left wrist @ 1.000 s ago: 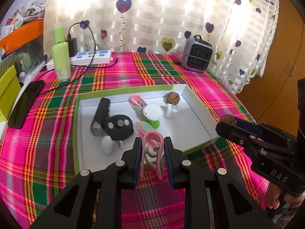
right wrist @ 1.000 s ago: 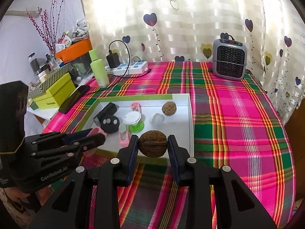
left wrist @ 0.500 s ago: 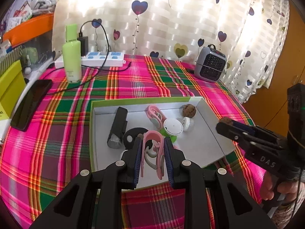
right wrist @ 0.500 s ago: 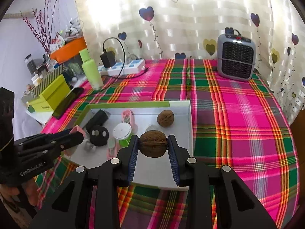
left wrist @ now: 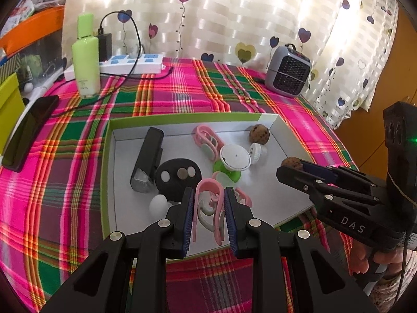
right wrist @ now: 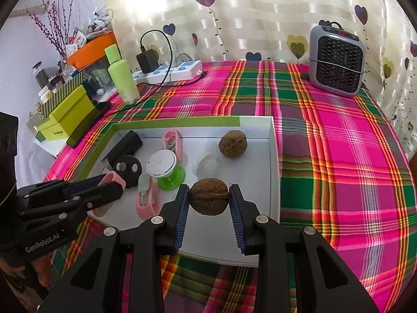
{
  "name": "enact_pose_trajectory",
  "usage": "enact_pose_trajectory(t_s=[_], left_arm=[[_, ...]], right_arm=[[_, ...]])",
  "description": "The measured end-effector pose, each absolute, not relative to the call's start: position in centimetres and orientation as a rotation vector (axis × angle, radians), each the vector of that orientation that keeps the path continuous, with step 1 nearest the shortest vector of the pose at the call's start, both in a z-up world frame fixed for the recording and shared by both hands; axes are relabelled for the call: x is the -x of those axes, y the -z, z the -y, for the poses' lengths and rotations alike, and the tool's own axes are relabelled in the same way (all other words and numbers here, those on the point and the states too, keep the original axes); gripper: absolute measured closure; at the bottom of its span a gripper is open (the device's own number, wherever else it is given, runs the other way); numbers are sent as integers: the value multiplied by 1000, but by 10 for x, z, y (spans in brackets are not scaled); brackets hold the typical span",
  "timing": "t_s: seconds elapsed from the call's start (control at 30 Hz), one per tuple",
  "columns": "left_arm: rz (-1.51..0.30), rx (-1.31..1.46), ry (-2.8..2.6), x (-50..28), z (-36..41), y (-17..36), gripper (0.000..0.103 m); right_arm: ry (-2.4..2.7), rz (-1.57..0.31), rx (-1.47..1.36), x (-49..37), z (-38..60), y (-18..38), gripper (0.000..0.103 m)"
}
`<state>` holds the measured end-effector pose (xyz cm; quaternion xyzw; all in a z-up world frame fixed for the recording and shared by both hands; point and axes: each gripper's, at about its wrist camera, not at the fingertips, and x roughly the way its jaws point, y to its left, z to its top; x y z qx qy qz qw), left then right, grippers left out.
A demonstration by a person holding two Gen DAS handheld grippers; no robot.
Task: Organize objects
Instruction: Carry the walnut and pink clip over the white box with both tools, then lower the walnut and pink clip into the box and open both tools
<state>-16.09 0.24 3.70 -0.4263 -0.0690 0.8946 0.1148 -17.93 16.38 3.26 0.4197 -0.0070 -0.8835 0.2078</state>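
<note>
A table under a pink, green and orange plaid cloth (right wrist: 338,140) stands against a pale curtain (right wrist: 260,13) printed with hearts; on the cloth lies a shallow white tray (right wrist: 273,161) with a green rim. The right gripper (right wrist: 209,199) pinches a walnut (right wrist: 209,199) between its blue pads, above the near right part of the tray; the left gripper (left wrist: 209,210) is pressed together on a pink clip (left wrist: 209,203), held upright over the tray's near edge, a little left of the middle. Just beyond the left gripper, inside the tray, sit a white egg-shaped piece (left wrist: 158,206), a black round disc (left wrist: 178,177) with three pale dots and a black rectangular device (left wrist: 147,165) lying along the left side; a second pink clip (right wrist: 148,198) lies near the front, between the two grippers. Further in stands a white round lid on a green base (right wrist: 166,169); a third pink clip (right wrist: 173,142) lies behind it, a small whitish cap (right wrist: 209,165) to its right, blurred enough that its make is unclear; a second walnut (right wrist: 232,143) rests in the far right corner. Outside the tray, far left, a green bottle (right wrist: 122,78) stands by a white power strip (right wrist: 169,71) with a black charger (right wrist: 147,60) plugged in; a dark phone (left wrist: 28,127) lies at the left edge of the cloth, yellow-green boxes (right wrist: 67,114) beyond it; a grey fan heater (right wrist: 337,60) stands at the far right.
</note>
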Motion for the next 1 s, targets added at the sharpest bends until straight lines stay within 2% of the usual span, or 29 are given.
enact_pose_trajectory(t_s=[1.0], left_arm=[[216, 1324, -2593, 169, -7, -18, 82]], right_arm=[[2443, -57, -1222, 185, -154, -19, 71]])
